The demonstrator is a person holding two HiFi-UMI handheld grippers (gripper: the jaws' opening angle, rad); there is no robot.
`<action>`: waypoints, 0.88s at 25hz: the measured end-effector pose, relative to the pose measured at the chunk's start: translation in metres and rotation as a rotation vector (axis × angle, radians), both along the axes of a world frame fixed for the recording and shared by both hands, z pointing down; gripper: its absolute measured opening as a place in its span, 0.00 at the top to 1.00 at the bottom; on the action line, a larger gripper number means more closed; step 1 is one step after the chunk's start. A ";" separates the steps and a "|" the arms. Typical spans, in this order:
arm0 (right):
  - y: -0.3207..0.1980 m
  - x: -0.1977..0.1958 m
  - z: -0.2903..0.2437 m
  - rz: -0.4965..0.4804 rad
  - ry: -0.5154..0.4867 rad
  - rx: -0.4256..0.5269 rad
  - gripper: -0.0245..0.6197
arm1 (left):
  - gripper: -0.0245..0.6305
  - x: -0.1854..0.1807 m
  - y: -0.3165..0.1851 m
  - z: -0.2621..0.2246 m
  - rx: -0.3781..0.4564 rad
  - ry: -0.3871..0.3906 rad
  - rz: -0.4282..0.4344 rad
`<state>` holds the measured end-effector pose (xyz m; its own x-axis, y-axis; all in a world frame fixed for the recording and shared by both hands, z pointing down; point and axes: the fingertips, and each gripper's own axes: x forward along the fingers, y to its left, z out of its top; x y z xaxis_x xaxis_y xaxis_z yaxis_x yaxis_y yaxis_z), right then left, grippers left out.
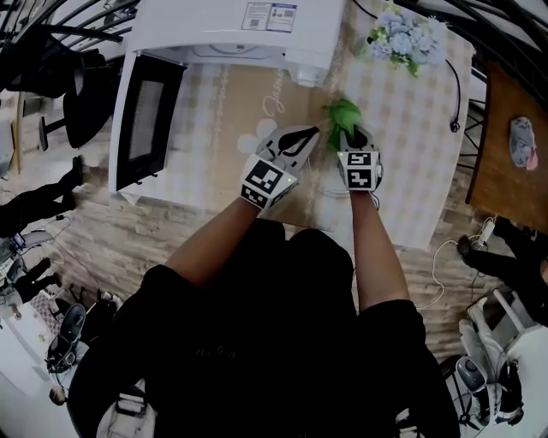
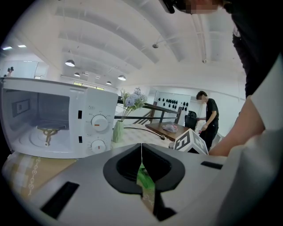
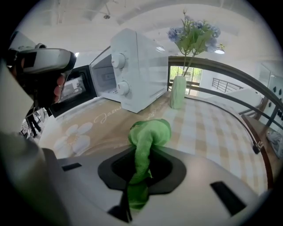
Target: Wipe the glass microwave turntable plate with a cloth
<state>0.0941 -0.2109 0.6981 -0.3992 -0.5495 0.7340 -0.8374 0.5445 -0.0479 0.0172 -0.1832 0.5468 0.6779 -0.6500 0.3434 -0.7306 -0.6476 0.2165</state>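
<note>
The left gripper [image 1: 306,134] has its jaws drawn together on a thin clear edge, the rim of the glass turntable plate [image 2: 148,197]. The plate is held out over the table in front of the microwave [image 1: 231,34], and green shows through the glass where it sits between the jaws. Just beside it, the right gripper [image 1: 349,133] has its jaws closed on the green cloth [image 1: 344,114]. The cloth's bunched end sticks out past the tips and hangs close above the tablecloth [image 1: 411,145]. In the right gripper view a faint curved glass rim runs beside the cloth, but whether cloth and plate touch cannot be told. The microwave door [image 1: 150,128] hangs wide open to the left. Inside the cavity only the roller ring [image 2: 46,132] lies on the floor. Two white dials [image 2: 99,122] sit one above the other on the control panel, and the small print around them is too fine to read. A blue and white label [image 1: 270,15] is stuck on top of the oven, its text also too small to read. The beige checked tablecloth carries a white flower print [image 3: 73,137] and cursive lettering [image 3: 104,117] that begins "Jam", the rest cut off by the oven. A pale green vase of blue flowers [image 1: 402,34] stands at the far right of the table.
</note>
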 end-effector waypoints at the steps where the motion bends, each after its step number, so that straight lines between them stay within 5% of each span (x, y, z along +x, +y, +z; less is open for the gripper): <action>1: 0.000 0.006 0.000 0.010 0.003 -0.001 0.86 | 0.93 0.003 0.000 0.000 0.004 0.005 0.004; 22: 0.023 0.134 -0.006 0.233 0.133 0.008 0.86 | 0.93 0.019 0.029 -0.011 0.024 0.005 0.033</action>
